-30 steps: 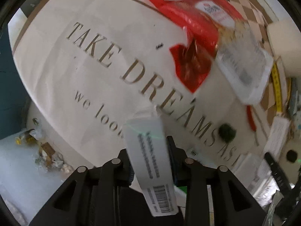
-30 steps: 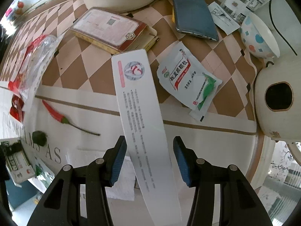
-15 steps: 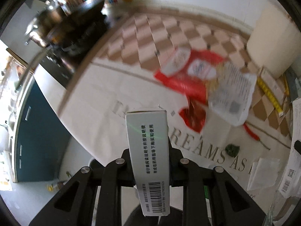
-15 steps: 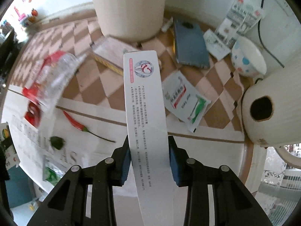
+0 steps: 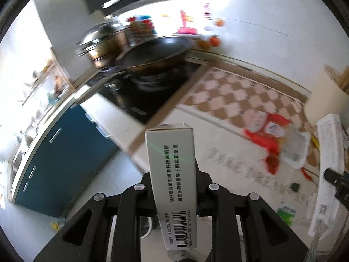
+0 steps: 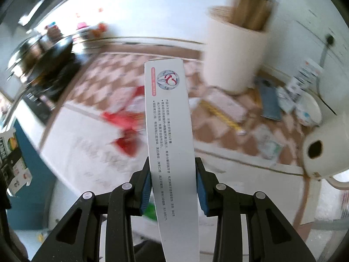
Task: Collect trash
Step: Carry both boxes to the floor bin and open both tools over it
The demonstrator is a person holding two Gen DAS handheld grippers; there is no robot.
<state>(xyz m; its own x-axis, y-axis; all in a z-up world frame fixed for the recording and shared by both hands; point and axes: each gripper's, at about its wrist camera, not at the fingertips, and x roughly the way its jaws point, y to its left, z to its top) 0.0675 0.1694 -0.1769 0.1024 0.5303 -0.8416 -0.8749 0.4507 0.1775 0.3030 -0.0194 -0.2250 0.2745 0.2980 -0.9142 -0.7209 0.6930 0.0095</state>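
Motion blur is smearing the red wrapper (image 5: 265,135) and the lettering on the white cloth (image 5: 235,168) beyond reading. The small box (image 5: 172,181) is hiding the left gripper's (image 5: 174,187) pads. The long white box (image 6: 172,152) is running off the bottom edge. Items beside the cream canister (image 6: 233,59) are blurring together.

both wrist views look steeply down from above, sharing the red wrapper (image 5: 269,138) and stove (image 6: 50,69).
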